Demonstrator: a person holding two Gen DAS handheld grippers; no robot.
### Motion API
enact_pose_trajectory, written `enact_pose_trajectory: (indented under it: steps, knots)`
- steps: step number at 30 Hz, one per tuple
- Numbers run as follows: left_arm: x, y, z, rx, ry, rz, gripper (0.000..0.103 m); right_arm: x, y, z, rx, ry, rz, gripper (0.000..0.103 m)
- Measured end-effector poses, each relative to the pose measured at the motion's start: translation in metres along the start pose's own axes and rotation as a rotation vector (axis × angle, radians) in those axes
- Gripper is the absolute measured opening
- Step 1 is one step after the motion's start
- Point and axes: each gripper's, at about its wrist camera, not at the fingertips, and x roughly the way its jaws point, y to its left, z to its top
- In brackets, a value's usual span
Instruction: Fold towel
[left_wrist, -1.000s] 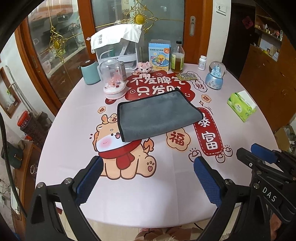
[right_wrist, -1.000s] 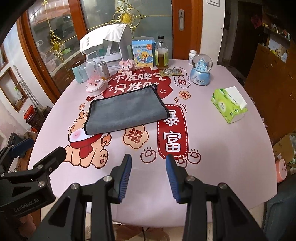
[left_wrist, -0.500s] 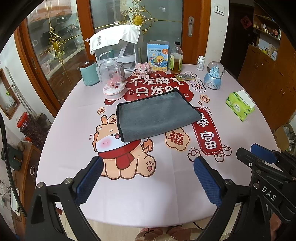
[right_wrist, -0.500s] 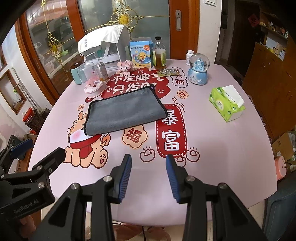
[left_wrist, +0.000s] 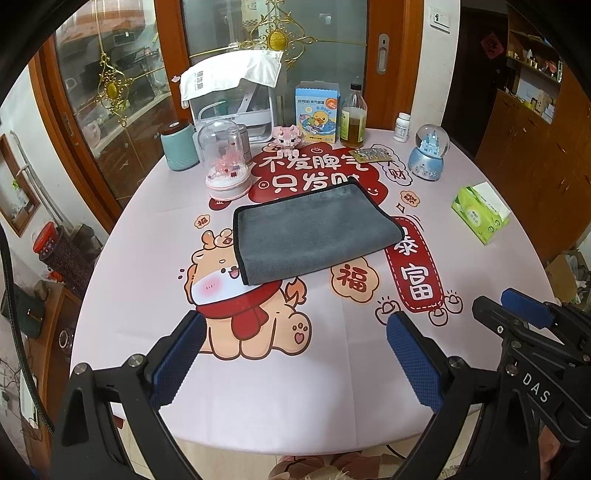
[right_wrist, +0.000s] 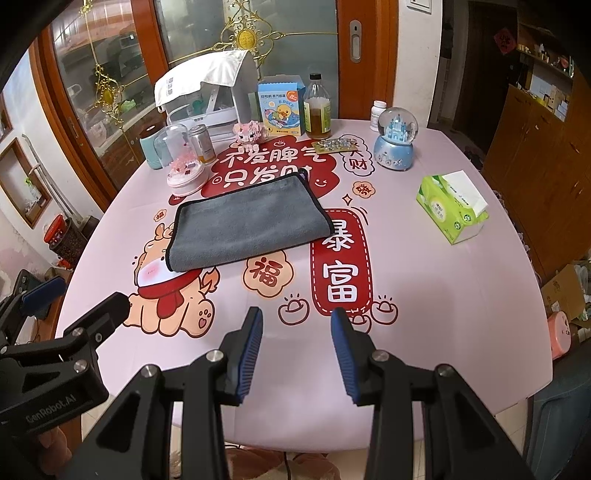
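A grey towel (left_wrist: 314, 232) with a black hem lies folded and flat in the middle of the pink printed tablecloth (left_wrist: 147, 258); it also shows in the right wrist view (right_wrist: 251, 225). My left gripper (left_wrist: 295, 332) is open wide and empty, above the table's near edge, well short of the towel. My right gripper (right_wrist: 297, 325) is open and empty, also near the front edge, to the right of the left one. Neither touches the towel.
Along the back stand a teal canister (left_wrist: 179, 149), a glass dome ornament (left_wrist: 227, 166), a duck box (left_wrist: 317, 110), a bottle (left_wrist: 354, 118), a pill bottle (left_wrist: 402, 127) and a snow globe (left_wrist: 430, 151). A green tissue box (left_wrist: 480, 214) sits at the right.
Both grippers have drawn back and risen slightly, so the towel looks a little farther away. The towel has not moved and the jaws keep the same opening.
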Motion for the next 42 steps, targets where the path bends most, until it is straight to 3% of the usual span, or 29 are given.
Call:
enact_pose_trajectory:
  steps: [42]
  knots:
    - [0.0057,0.0043,0.005,-0.001,0.004,0.001,0.098,0.005,0.0021,0.0033,-0.001,0.007,0.003,0.039]
